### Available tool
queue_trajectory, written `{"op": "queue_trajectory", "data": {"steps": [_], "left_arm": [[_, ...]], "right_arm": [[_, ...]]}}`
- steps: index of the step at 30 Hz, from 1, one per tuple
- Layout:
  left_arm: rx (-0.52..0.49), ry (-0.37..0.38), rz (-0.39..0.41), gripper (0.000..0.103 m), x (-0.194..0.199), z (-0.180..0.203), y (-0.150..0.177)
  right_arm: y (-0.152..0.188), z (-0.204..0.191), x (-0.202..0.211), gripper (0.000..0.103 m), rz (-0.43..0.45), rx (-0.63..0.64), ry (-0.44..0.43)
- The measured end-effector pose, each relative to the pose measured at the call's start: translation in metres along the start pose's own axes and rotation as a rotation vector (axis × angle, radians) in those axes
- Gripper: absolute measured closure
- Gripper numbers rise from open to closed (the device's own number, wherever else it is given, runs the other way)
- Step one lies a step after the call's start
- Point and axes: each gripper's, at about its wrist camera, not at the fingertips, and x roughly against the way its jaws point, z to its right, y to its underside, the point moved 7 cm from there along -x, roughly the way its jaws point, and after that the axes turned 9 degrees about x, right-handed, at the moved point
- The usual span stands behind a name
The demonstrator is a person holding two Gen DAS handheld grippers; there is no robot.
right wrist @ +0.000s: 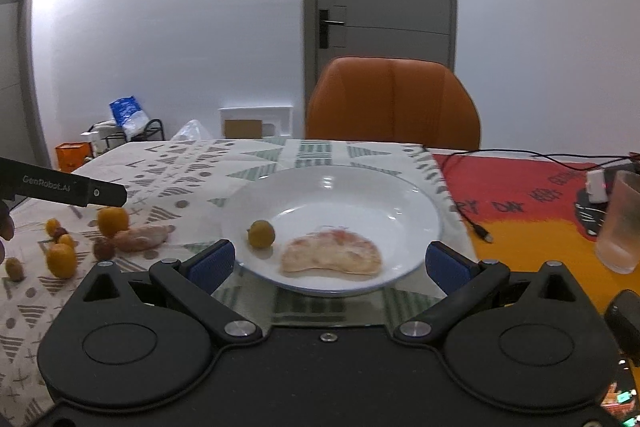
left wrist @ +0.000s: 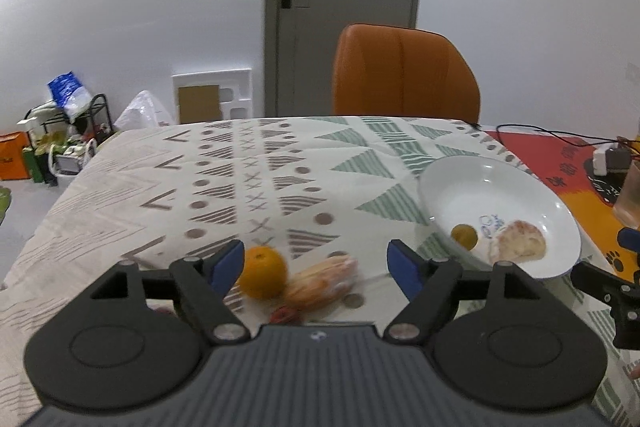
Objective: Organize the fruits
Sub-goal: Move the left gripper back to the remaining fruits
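Observation:
A white plate (left wrist: 440, 187) (right wrist: 360, 175) on the patterned cloth holds a small yellow-green fruit (left wrist: 464, 236) (right wrist: 261, 233) and a peeled pomelo segment (left wrist: 518, 241) (right wrist: 330, 255). Left of the plate, an orange (left wrist: 262, 273) (right wrist: 113, 221) and a second pomelo segment (left wrist: 322, 285) (right wrist: 142, 238) lie on the cloth. My left gripper (left wrist: 316, 261) is open above these two, its pads touching neither. My right gripper (right wrist: 330, 261) is open at the plate's near rim, holding nothing. Several small orange and dark fruits (right wrist: 61, 259) lie further left.
An orange chair (right wrist: 394, 103) stands behind the table. On the red mat (right wrist: 520, 195) at the right are a frosted glass (right wrist: 618, 227), a black cable (right wrist: 476, 227) and a white charger (right wrist: 596, 187). A person's fingers (right wrist: 6, 227) show at the left edge.

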Motion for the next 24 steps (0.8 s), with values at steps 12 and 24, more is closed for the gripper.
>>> {"op": "queue_trajectory", "data": {"steps": [12, 24], "left_arm": [[0.069, -0.07, 0.016, 0.026, 0.027, -0.054, 0.01], [0.136, -0.113, 0.011, 0.026, 0.049, -0.098, 0.029]], "right_arm": [[-0.008, -0.045, -0.002, 0.0, 0.007, 0.016, -0.103], [-0.011, -0.089, -0.01, 0.0, -0.025, 0.006, -0.203]]}}
